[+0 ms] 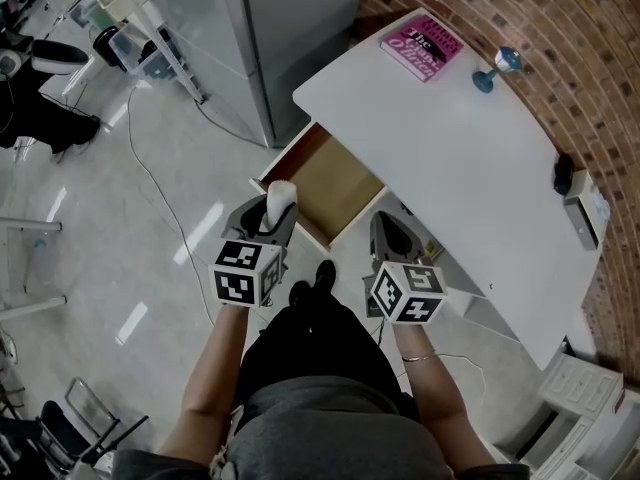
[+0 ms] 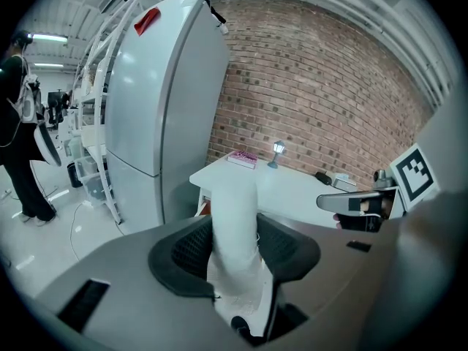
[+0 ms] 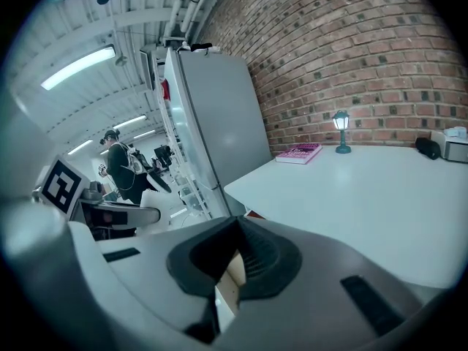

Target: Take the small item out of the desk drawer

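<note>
The small white roll (image 2: 234,218), clamped upright in the left gripper (image 1: 275,208) at seven o'clock from the open drawer (image 1: 335,183), looks soft, light and squashable, so it is probably best gripped mid-length, while the right gripper (image 3: 235,232) is closed and empty.

Ahead of me stands the white desk (image 1: 470,158), and its 1 drawer (image 1: 335,183) is pulled out toward me with its brown bottom showing. On the desktop I see 4 things. A pink book (image 1: 421,46) lies flat at the far corner, with a small blue lamp (image 1: 497,70) upright just beside it. Further along the far edge is a black object (image 1: 563,174) that I cannot name, and a pale box (image 1: 585,216) sits near it. The desk stands on a glossy pale floor (image 1: 150,228). A grey refrigerator (image 1: 290,38) also stands on that floor, near the desk's corner.
</note>
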{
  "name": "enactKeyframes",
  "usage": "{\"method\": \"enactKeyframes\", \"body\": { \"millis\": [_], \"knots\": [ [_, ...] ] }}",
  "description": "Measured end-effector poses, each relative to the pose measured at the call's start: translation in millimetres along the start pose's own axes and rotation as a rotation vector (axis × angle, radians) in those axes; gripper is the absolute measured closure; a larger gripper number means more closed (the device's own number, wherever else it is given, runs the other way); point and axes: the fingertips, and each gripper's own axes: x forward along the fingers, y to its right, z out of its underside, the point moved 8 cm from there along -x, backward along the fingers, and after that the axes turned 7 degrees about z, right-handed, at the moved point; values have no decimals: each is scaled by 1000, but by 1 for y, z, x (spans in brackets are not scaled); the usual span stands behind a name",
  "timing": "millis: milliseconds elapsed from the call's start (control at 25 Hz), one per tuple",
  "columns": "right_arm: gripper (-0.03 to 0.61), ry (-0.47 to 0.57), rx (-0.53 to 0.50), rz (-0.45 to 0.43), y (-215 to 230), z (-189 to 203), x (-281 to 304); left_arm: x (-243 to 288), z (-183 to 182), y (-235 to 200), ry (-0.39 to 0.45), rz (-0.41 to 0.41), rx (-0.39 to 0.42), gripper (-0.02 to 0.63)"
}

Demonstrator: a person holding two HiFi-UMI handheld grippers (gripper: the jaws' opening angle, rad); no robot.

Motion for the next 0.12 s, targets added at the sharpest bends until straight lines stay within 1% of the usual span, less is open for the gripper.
{"method": "enactKeyframes", "body": {
  "millis": [120],
  "knots": [
    [575,-1,2,2,0,1,0,1,1,-1,-8,0,-2,428]
  ]
}}
